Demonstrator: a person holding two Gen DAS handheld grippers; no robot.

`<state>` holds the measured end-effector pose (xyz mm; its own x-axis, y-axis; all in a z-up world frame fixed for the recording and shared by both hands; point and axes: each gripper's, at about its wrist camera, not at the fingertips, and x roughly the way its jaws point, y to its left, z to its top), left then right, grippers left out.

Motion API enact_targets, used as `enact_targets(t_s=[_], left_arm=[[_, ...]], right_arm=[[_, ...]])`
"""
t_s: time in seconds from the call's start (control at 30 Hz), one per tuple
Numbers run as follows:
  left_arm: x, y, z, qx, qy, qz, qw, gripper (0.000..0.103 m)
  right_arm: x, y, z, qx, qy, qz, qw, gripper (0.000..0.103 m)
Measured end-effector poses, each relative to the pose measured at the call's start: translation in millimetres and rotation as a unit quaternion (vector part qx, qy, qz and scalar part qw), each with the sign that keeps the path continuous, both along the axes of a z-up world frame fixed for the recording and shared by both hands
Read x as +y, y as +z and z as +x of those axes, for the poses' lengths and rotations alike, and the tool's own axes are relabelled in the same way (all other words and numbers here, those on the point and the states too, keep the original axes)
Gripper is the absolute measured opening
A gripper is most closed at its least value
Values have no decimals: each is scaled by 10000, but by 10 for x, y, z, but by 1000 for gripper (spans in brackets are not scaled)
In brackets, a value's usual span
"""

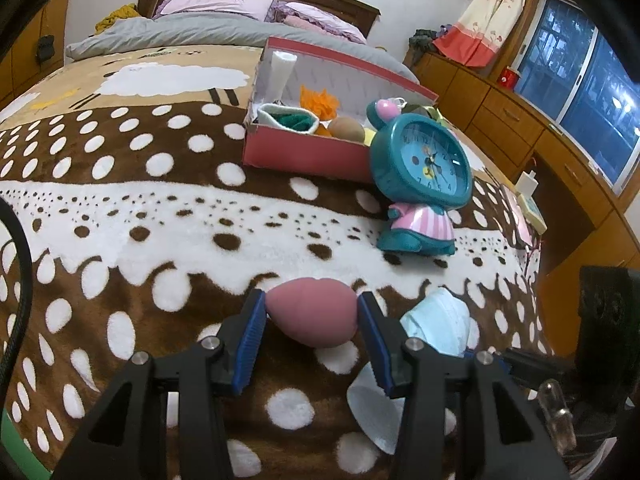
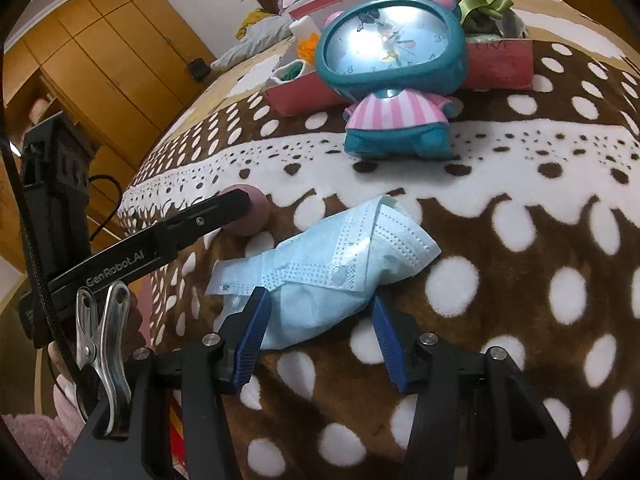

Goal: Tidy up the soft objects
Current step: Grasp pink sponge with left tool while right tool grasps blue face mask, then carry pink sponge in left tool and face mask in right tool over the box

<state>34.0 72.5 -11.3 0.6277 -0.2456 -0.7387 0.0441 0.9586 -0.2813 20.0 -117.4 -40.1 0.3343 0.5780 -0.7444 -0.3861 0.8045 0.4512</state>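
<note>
Between the left gripper's [image 1: 312,318] pads sits a pink sponge [image 1: 312,314], clamped at its squashy middle; right gripper [image 2: 320,312] straddles the limp mask [image 2: 332,276], unclosed

A bed [image 1: 160,208] covered by a brown blanket with white dots. On it lie a pink sponge [image 1: 312,316], a blue mask [image 2: 332,268], a clock [image 1: 424,176] and a red box [image 1: 304,152].

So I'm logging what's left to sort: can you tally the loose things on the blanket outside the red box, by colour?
Pink: 1, the sponge, between the left tongs
Light blue: 1, the face mask, between the right tongs
Teal and pink: 1, the alarm clock
Total: 3
</note>
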Motion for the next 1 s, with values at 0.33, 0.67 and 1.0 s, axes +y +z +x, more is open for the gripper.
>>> enact_targets(t_s=[0.33,0.67,1.0], left_arm=[[-25,10,-5,-5,-20,23,10000,49],[-41,186,-3,-190,-53,93,9998,49],[-32,382,217,-356,-49,141,9993,49]], right_arm=[[-42,90,-60,-375,167,267,9988,14],[-260,346,-45,-1009,-9,-8,9949,13],[-506,562,136,-1339,-217,-66,9907,13]])
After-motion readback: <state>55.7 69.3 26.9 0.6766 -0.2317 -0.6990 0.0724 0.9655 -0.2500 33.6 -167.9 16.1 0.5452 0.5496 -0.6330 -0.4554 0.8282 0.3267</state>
